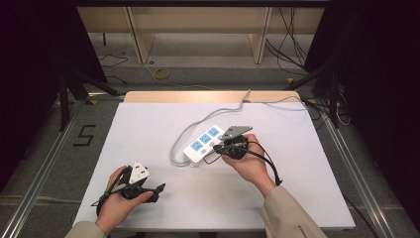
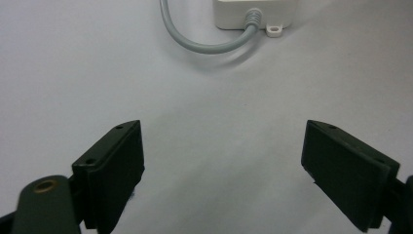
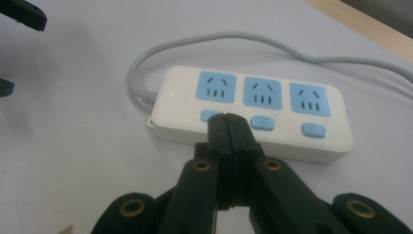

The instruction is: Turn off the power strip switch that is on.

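A white power strip (image 1: 204,144) with three blue sockets lies at the middle of the white table; it is also plain in the right gripper view (image 3: 253,112). Each socket has a blue button below it. My right gripper (image 3: 227,121) is shut, jaws pressed together, with its tips on the leftmost blue button (image 3: 208,115). In the high view the right gripper (image 1: 221,147) sits at the strip's right side. My left gripper (image 2: 221,161) is open above bare table, nothing between its jaws. It rests at the front left (image 1: 157,190). The strip's end and grey cord (image 2: 209,41) show ahead of it.
The grey cord (image 1: 218,115) runs from the strip's left end, loops back and goes off over the table's far wooden edge (image 1: 208,96). Floor cables and table legs lie beyond. A metal rail (image 1: 47,158) runs along the left.
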`<state>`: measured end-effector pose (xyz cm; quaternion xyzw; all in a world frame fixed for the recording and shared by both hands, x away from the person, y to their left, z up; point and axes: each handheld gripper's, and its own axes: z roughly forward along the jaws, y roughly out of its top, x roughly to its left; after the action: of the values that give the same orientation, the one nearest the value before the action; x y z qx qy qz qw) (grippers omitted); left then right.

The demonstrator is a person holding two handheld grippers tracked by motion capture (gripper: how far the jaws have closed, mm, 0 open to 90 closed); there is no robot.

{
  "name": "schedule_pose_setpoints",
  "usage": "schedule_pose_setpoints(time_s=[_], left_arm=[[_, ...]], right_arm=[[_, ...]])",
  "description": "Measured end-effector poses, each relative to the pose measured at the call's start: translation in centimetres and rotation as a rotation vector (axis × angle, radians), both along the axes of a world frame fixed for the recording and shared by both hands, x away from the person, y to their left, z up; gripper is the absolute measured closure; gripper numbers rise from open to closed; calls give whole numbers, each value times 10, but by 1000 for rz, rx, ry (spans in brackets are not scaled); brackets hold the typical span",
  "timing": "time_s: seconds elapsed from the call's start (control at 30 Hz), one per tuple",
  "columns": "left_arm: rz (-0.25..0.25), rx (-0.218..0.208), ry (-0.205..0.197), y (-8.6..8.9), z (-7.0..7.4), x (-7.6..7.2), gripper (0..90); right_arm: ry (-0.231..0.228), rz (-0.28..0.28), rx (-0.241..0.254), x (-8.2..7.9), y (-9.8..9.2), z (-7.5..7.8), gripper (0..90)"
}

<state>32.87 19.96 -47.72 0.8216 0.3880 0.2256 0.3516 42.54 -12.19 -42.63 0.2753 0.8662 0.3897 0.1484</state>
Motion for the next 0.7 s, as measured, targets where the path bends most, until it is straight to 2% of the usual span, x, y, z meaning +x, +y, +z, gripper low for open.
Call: schedule_pose_setpoints(time_s=[0.7], left_arm=[[1,-1,-4,-1,0,0,154]], right_arm=[[24,-3,-19,6,5,-8,900]])
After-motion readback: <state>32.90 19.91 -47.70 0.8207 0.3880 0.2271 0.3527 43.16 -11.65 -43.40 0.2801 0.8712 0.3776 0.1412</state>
